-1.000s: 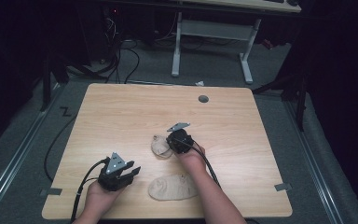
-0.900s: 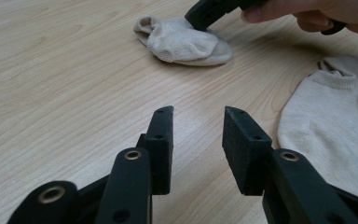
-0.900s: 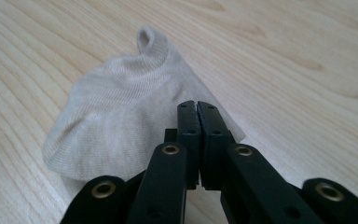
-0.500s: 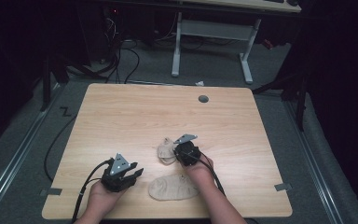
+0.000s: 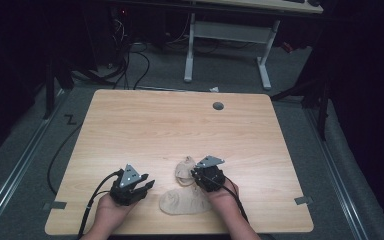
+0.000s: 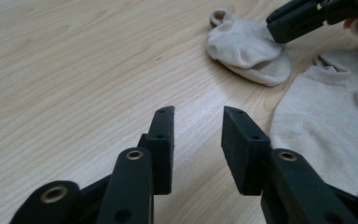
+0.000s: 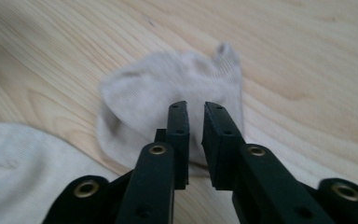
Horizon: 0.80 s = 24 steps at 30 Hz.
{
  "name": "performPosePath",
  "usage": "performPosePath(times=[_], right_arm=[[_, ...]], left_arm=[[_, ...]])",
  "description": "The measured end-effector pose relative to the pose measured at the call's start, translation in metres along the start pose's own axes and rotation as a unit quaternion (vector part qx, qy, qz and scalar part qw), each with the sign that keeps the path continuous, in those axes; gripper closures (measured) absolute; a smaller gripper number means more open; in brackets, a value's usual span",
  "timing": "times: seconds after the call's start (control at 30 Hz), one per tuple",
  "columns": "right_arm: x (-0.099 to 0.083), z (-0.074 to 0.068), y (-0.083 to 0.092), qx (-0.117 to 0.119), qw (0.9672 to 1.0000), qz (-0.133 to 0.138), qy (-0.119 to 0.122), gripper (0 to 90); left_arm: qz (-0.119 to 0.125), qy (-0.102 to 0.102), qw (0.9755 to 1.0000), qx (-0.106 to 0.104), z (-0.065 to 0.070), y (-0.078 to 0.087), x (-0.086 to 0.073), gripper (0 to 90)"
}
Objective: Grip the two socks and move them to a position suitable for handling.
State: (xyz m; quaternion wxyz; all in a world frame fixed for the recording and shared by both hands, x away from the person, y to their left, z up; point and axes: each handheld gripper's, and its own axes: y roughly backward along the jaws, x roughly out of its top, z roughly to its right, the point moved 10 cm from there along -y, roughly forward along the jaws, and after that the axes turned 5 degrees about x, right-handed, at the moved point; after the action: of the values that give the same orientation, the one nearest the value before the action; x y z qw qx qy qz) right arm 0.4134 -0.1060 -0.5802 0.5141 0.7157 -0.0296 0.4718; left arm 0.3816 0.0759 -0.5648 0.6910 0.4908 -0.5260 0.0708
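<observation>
Socks are what we are handling: a small crumpled beige ankle sock (image 5: 184,170) and a larger flat beige ankle sock (image 5: 184,201), both lying near the front edge of the light wooden desk (image 5: 170,125).

Starting from our right hand-held gripper (image 5: 200,176), we have it at the right side of the small sock. In the right gripper view its jaws stand almost together, with a narrow gap between them, over the ribbed fabric (image 7: 168,93); we cannot tell whether any cloth is pinched between them. From the left gripper view that same right hand-held gripper (image 6: 279,29) touches the top of the small sock (image 6: 247,46).

Our left hand-held gripper (image 5: 142,187) rests low on the desk, left of the flat sock and apart from it, its jaws parted and holding nothing; in its own view the bare wood shows between the pads (image 6: 242,149) and the flat sock (image 6: 326,135) lies just to the right.

We judge the step in hand to be bringing the small sock beside or onto the flat one, to pair them. The next move calls for a sure pinch on the small sock, then a short carry toward the flat sock, while our left hand-held gripper steadies or takes an edge of the flat sock.
</observation>
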Motion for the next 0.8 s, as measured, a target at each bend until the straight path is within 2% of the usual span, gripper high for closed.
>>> performPosePath(times=[0.13, 0.23, 0.27, 0.37, 0.4, 0.47, 0.53, 0.67, 0.8], right_arm=[[0.016, -0.017, 0.002, 0.016, 0.9996, 0.019, 0.014, 70.8], [0.024, -0.030, 0.000, 0.026, 0.9990, 0.024, 0.026, 60.8], [0.027, -0.035, -0.003, 0.025, 0.9987, 0.023, 0.037, 57.6], [0.027, -0.038, -0.010, 0.015, 0.9986, 0.010, 0.050, 56.0], [0.027, -0.037, -0.013, 0.010, 0.9984, 0.003, 0.056, 57.5], [0.023, -0.034, -0.020, 0.006, 0.9985, -0.012, 0.053, 61.2], [0.020, -0.030, -0.023, 0.005, 0.9985, -0.018, 0.052, 72.5], [0.023, -0.030, -0.020, 0.005, 0.9985, -0.008, 0.054, 86.0], [0.026, -0.031, -0.013, 0.001, 0.9984, 0.003, 0.057, 89.8]], left_arm=[[-0.001, 0.001, 1.0000, 0.002, -0.001, 0.000, -0.001, 64.2], [-0.001, 0.001, 1.0000, 0.003, -0.001, 0.001, -0.001, 64.1], [0.000, 0.001, 1.0000, 0.003, -0.002, 0.001, -0.001, 64.1], [0.001, 0.001, 1.0000, 0.003, -0.002, 0.002, -0.001, 64.1], [0.001, 0.001, 1.0000, 0.002, -0.002, 0.002, -0.001, 64.0], [0.001, 0.002, 1.0000, 0.001, -0.002, 0.003, -0.001, 64.1], [0.002, 0.002, 1.0000, 0.000, -0.001, 0.003, -0.001, 64.0], [0.002, 0.001, 1.0000, 0.000, 0.000, 0.002, -0.001, 64.1], [0.000, 0.000, 1.0000, -0.001, 0.000, 0.001, -0.001, 64.1]])
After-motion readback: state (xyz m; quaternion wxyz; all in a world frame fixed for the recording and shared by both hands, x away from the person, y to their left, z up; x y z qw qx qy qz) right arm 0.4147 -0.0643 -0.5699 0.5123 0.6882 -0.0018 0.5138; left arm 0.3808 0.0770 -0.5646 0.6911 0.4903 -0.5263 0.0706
